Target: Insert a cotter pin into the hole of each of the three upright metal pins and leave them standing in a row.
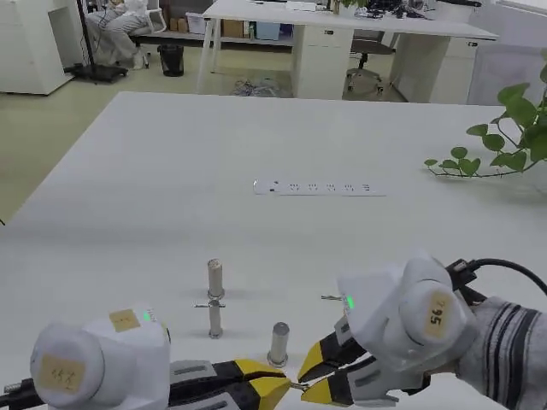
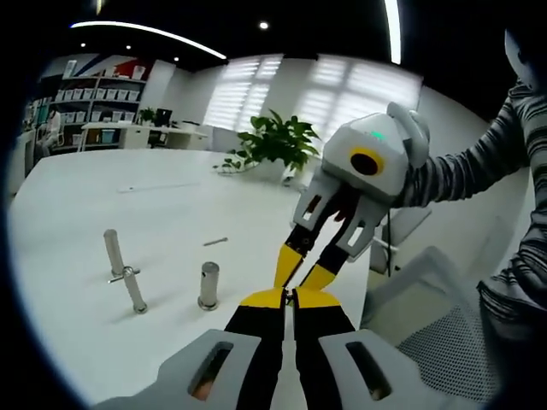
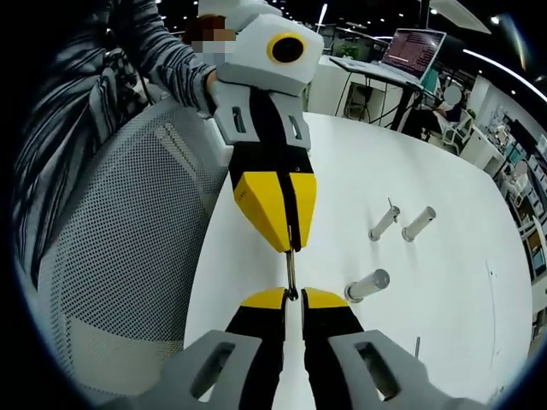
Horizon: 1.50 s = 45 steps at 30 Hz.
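Three metal pins stand near the table's front edge: a bare rear pin (image 1: 214,278), a middle pin (image 1: 214,318) with a cotter pin through it, and a bare front pin (image 1: 279,343). Just in front of them my left gripper (image 1: 286,386) and right gripper (image 1: 301,382) meet tip to tip. Between them is a thin cotter pin (image 3: 291,272), one end in the left gripper (image 3: 289,246), the other in the right gripper (image 3: 293,296). Both look shut on it. A loose cotter pin (image 1: 332,298) lies right of the pins.
A white power strip (image 1: 316,187) lies mid-table and a leafy plant (image 1: 513,137) reaches in at the far right. A grey mesh chair (image 3: 128,256) stands below the table's near edge. Desks and a seated person are far behind.
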Tool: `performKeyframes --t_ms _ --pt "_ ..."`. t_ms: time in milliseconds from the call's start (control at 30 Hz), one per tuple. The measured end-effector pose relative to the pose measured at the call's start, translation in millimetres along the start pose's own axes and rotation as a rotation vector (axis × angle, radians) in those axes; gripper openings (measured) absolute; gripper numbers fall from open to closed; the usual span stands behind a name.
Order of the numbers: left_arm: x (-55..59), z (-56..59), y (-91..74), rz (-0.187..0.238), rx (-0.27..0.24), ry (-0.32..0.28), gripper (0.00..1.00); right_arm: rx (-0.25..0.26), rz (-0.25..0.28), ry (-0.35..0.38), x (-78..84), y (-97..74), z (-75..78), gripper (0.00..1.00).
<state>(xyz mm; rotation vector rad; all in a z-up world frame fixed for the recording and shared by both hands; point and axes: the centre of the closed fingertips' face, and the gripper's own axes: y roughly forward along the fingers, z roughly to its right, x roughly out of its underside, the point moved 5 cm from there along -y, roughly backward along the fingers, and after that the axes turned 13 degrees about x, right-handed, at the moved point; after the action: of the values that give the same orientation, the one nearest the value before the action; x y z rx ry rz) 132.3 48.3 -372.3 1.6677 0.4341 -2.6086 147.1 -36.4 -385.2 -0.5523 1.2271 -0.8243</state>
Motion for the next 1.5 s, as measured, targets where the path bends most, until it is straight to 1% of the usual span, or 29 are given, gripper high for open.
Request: performKeyframes --t_ms 100,333,400,433,500,600,667,733,867,900,967,1033,1167,1233,1300,1333,1367,1433,1500 --pt "0.2 0.8 -0.4 -0.002 0.014 0.004 0.00 -0.009 0.004 0.001 -0.2 -0.6 -1.8 0.00" --pt "0.7 2.6 -1.6 0.000 0.028 0.009 0.00 -0.018 0.009 0.001 -1.3 -2.7 -4.0 0.00" --pt "1.7 1.7 -2.5 -0.006 0.023 0.009 0.00 -0.013 0.012 -0.001 -1.6 -3.0 -3.5 0.00" --pt "3.1 2.0 -3.0 -0.008 0.025 -0.017 0.00 -0.005 0.013 -0.003 -1.8 -3.2 -2.5 0.00" --pt "3.2 0.4 -3.4 -0.007 0.014 -0.010 0.00 -0.001 0.009 -0.003 -1.8 -3.4 -1.6 0.00" --pt "4.2 -1.0 -2.3 -0.009 0.000 -0.017 0.00 0.027 0.007 -0.019 -2.1 -3.1 2.2 0.00" --pt "4.7 -2.6 -1.3 -0.010 -0.010 -0.015 0.05 0.041 0.008 -0.014 -2.7 -3.5 5.1 0.00" --pt "5.7 -4.6 -0.3 -0.009 -0.026 -0.014 0.10 0.052 0.001 -0.019 -2.2 -3.8 7.6 0.00" --pt "6.4 -9.5 -0.1 -0.014 -0.074 0.012 0.18 0.083 -0.035 -0.004 3.5 -3.5 14.9 0.00" --pt "6.3 -13.0 -0.7 -0.009 -0.099 0.024 0.20 0.100 -0.052 -0.004 7.0 -3.3 18.3 0.00" --pt "4.3 -17.0 -1.4 0.004 -0.132 0.065 0.22 0.115 -0.067 0.010 10.0 -3.4 21.4 0.00" --pt "5.4 -18.6 -2.1 -0.004 -0.159 0.082 0.24 0.125 -0.084 0.054 14.2 -3.7 24.9 0.00" --pt "7.9 -24.3 -1.9 -0.019 -0.206 0.105 0.28 0.147 -0.116 0.066 22.5 -3.7 32.9 0.00" --pt "9.0 -26.2 -1.5 -0.024 -0.226 0.113 0.30 0.151 -0.120 0.074 24.1 -3.5 35.3 0.00" --pt "10.6 -29.9 -0.5 -0.028 -0.251 0.111 0.31 0.158 -0.127 0.080 25.8 -2.7 38.2 0.00" --pt "11.9 -32.9 0.2 -0.029 -0.266 0.093 0.31 0.165 -0.135 0.084 27.5 -1.7 39.9 0.00" --pt "12.4 -33.9 1.5 -0.031 -0.264 0.088 0.31 0.170 -0.142 0.082 28.9 -0.9 41.1 0.00" --pt "12.9 -37.9 3.0 -0.026 -0.288 0.083 0.31 0.185 -0.168 0.051 33.5 0.6 44.2 0.00" --pt "13.3 -42.2 4.7 -0.027 -0.315 0.079 0.31 0.194 -0.179 0.039 36.4 3.0 46.5 0.00"
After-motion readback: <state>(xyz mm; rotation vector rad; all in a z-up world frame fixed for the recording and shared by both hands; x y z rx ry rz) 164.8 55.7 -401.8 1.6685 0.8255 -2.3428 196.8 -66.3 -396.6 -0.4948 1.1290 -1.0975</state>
